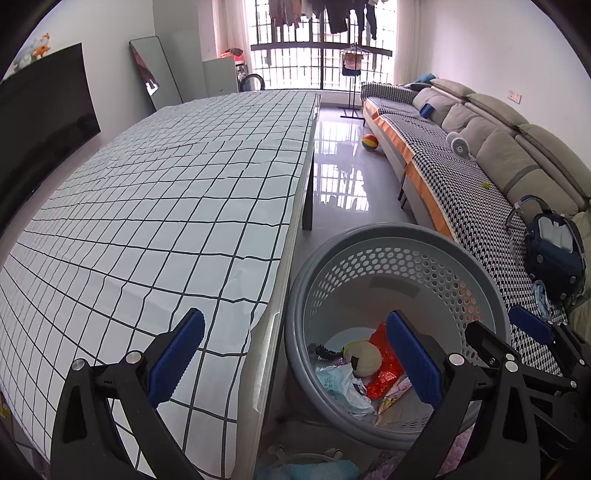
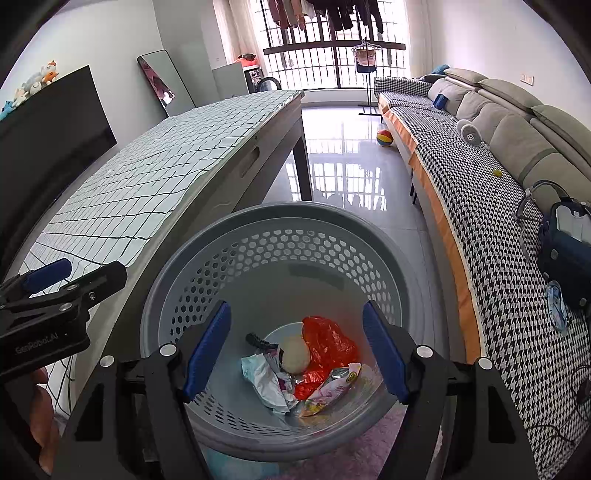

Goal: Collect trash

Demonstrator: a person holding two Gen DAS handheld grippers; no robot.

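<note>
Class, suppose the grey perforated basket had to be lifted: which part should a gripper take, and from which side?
Probably the basket's thick rim, taken from above: it stands upright and open-topped beside the table, and the rim looks like the only narrow edge an open right gripper could straddle.

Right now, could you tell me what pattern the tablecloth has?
White with a black grid; the tablecloth shows best in the left wrist view.

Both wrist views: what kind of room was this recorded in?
Most likely a home living room: a long sofa along one wall, a large dark TV screen opposite, laundry hanging at the barred window, and a checked-cloth table between.
</note>
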